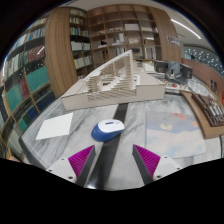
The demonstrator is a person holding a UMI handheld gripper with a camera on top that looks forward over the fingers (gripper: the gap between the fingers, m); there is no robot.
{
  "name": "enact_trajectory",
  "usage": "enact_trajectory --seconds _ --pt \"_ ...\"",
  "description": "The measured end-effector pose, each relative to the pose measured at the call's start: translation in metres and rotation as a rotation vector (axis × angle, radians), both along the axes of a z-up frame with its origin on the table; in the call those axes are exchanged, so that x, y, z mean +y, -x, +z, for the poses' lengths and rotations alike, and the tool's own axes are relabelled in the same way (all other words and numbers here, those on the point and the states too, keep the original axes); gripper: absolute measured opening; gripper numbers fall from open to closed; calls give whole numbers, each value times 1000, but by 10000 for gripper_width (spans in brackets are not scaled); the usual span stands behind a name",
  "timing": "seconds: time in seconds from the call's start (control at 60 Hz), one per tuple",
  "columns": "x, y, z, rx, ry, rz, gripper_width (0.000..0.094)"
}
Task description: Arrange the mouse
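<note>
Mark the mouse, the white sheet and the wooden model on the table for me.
mouse (108,128), gripper view, on its white top shell.
white sheet (56,126), gripper view, at its middle.
wooden model (112,80), gripper view, on its slatted front wall.

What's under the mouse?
The mouse sits on a blue pad on the marbled table, just ahead of the open gripper. The pad's middle is hidden beneath it.

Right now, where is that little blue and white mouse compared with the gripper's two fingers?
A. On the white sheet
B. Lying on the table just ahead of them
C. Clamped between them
B: the mouse lies on the table just ahead of the open gripper, untouched.
</note>
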State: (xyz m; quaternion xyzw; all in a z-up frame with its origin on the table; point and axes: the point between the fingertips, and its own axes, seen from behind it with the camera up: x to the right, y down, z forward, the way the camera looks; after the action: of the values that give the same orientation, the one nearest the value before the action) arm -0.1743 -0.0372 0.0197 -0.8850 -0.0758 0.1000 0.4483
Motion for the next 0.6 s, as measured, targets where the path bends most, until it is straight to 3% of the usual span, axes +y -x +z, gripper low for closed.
enact_trajectory --seconds 0.167,0.6 --pt "46 42 -18 31 37 30 801" --pt "135 86 -34 -52 56 -7 812"
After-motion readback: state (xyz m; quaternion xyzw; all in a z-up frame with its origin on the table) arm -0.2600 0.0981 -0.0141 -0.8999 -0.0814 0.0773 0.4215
